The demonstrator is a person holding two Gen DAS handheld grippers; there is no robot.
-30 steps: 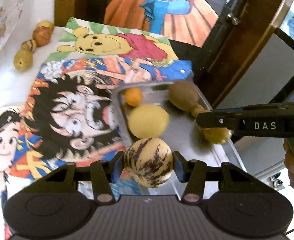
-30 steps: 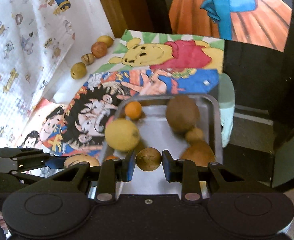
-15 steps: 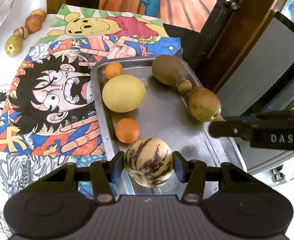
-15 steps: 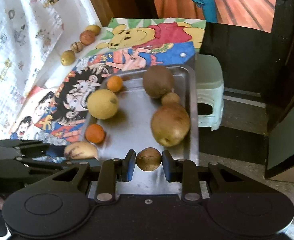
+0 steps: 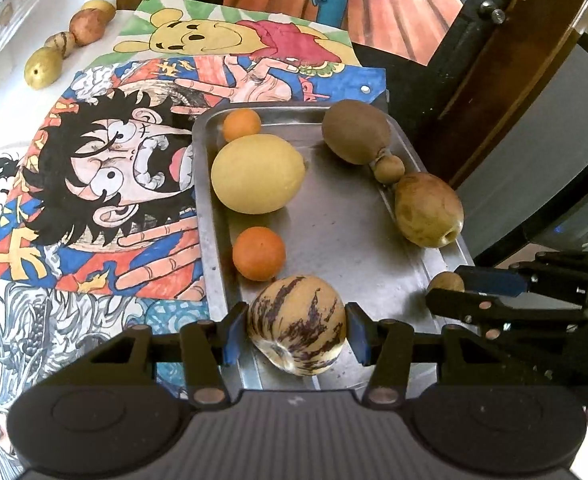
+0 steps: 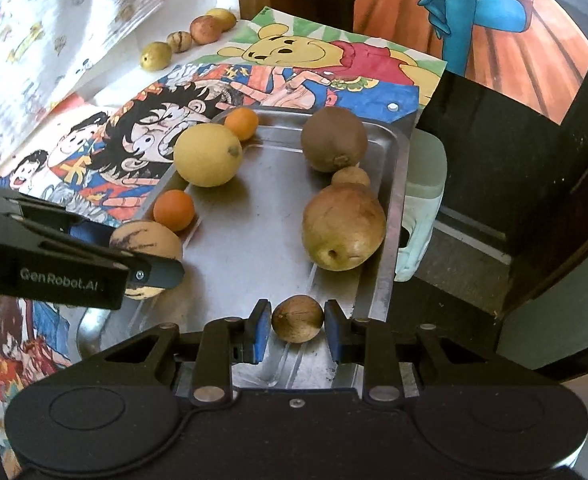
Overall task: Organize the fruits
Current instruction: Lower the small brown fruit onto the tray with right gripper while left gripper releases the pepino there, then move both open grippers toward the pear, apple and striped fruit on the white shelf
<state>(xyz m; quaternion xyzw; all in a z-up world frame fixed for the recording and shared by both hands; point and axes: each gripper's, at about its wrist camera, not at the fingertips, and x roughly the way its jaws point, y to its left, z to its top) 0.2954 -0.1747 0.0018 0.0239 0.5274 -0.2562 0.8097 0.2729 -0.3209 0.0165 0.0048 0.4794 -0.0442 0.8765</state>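
Both grippers are over the near end of the metal tray (image 5: 334, 216) right now. The left gripper (image 5: 296, 330) is clamped on a purple-striped melon (image 5: 297, 326), both blue pads pressed to its sides, at six o'clock in its own view. The right gripper (image 6: 298, 330) pinches a small brown nut-like fruit (image 6: 297, 319) tight between its pads, near the tray's right rim. On the tray: a big yellow lemon (image 5: 257, 173) at eleven o'clock, two small oranges (image 5: 259, 253), a brown kiwi (image 5: 356, 131) at one, a brownish pear (image 5: 428, 209) at two. Four more fruits (image 5: 66, 42) line up far off at ten o'clock, on the white tabletop beyond the cartoon posters (image 5: 106, 168).
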